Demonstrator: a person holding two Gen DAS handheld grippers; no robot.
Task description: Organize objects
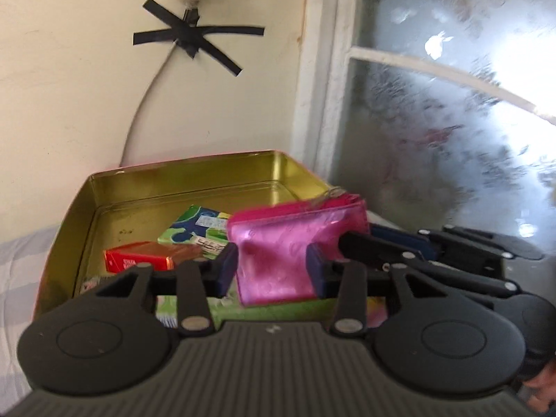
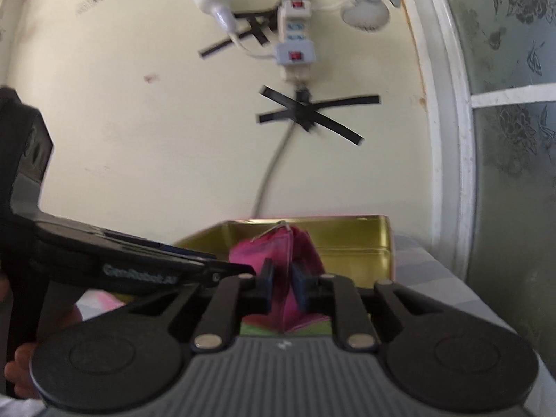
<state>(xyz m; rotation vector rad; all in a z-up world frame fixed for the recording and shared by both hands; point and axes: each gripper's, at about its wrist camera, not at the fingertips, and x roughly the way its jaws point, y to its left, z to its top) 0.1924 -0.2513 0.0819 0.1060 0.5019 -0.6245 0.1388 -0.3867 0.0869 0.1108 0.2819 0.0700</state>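
Both grippers are clamped on the same thing here: a shiny pink pouch (image 1: 278, 253). The left gripper (image 1: 272, 267) has its blue pads (image 1: 227, 269) pressed against the pouch's two sides, squeezing it across its width. The right gripper (image 2: 281, 286) pinches a thin edge of the pouch, jaws nearly together, with only the pink material between its blue pads (image 2: 267, 286). In the left wrist view the right gripper's fingers come in from the right and meet the pouch at its far right edge.

The pouch is held up above the near part of an open gold tin (image 1: 173, 180), not resting on its floor as far as I can tell. There's a little metal ring or zip pull at its top edge, too blurry to say which.

Inside the tin, left of the pouch: a red box (image 1: 146, 260) and, behind it, a green and white carton (image 1: 196, 229). Both have printing on them, but it's too smeared to read. The only writing I can sort of make out is on the side of the left gripper in the right wrist view, something starting with "Gen", the rest is mush.

The tin sits on a pale checked cloth (image 1: 21, 260) against a cream wall (image 1: 69, 104). A cable is fixed there with crossed black tape (image 1: 189, 40), below a white power strip (image 2: 295, 45) with red switches. A frosted window (image 1: 451, 121) is to the right.
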